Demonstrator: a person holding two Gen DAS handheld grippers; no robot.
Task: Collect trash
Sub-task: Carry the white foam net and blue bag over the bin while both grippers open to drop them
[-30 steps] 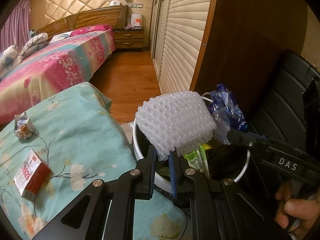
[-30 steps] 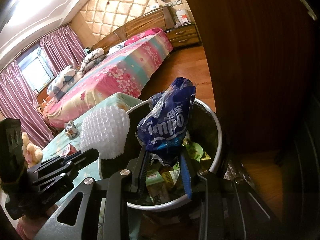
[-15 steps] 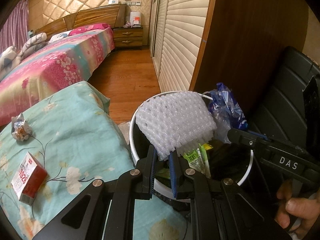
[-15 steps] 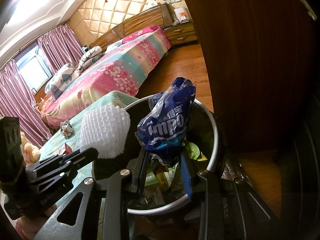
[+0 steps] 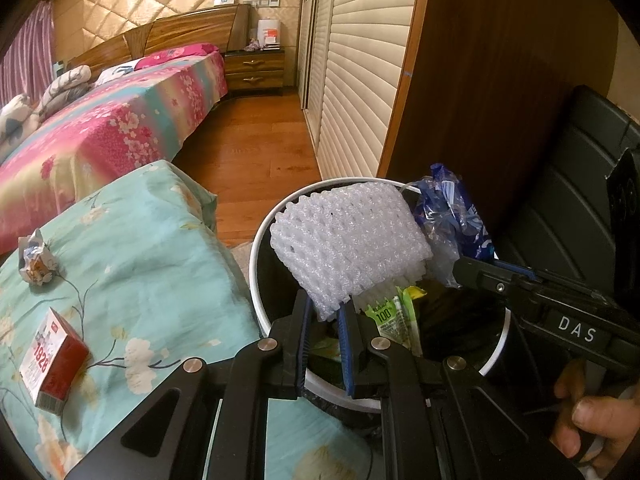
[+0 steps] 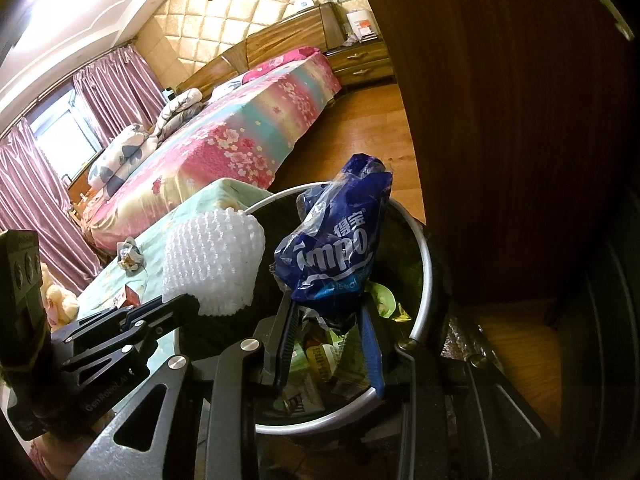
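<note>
My left gripper (image 5: 325,312) is shut on a white foam fruit net (image 5: 348,244), held over the round white-rimmed trash bin (image 5: 256,280). In the right wrist view the same foam net (image 6: 216,264) hangs left of the blue plastic tissue wrapper (image 6: 336,248), on which my right gripper (image 6: 326,320) is shut, above the bin (image 6: 424,280). The blue wrapper (image 5: 452,212) shows in the left wrist view too. Green packets and other wrappers (image 6: 316,364) lie inside the bin.
A teal flowered bedspread (image 5: 132,264) left of the bin carries a crumpled wrapper (image 5: 36,264) and a red-and-white box (image 5: 52,360). A dark wooden wardrobe panel (image 5: 480,80) rises behind the bin, a dark case (image 5: 568,184) to its right. A hand (image 5: 596,416) holds the right gripper.
Both grippers have stayed over the bin with their loads; the view has shifted only slightly, the bedspread items sliding a little left.
</note>
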